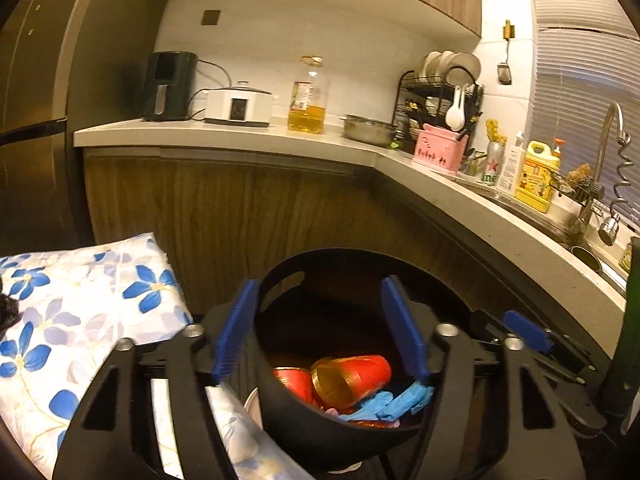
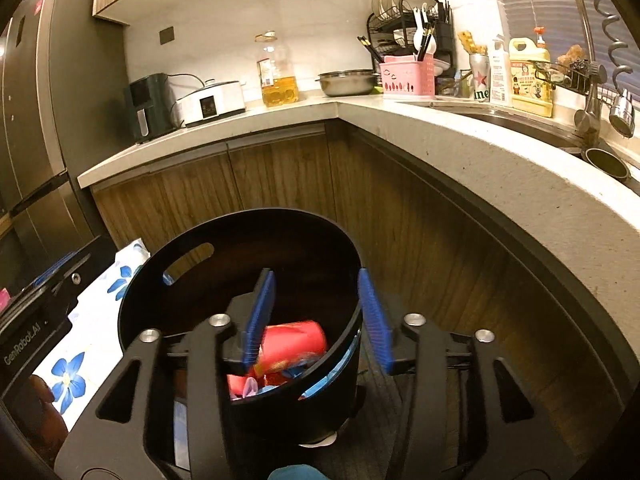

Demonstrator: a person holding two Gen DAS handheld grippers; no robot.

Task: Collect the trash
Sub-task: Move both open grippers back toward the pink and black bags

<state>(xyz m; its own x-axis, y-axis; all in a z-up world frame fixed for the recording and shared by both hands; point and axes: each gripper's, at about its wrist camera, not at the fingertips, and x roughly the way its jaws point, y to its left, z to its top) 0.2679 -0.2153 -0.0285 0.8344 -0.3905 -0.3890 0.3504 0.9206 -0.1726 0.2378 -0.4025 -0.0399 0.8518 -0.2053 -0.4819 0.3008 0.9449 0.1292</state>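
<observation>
A black round bin (image 1: 280, 276) stands low in front of the wooden cabinets. Inside lie red paper cups (image 1: 352, 374) and a crumpled blue glove (image 1: 394, 402). My left gripper (image 1: 320, 330) is open; its jaws straddle the bin's left wall without pressing on it. In the right wrist view the bin (image 2: 160, 280) holds a blurred red cup (image 2: 294, 342). My right gripper (image 2: 316, 318) is open astride the bin's right wall, with one pad inside and the other just outside. Nothing is held in either gripper.
A blue-flowered cloth (image 1: 80, 312) lies left of the bin. An L-shaped counter (image 2: 460, 136) curves around behind and to the right, carrying an oil bottle (image 1: 308, 100), a steel bowl (image 1: 368, 130), a dish rack and a sink. A fridge (image 2: 36, 120) stands at the left.
</observation>
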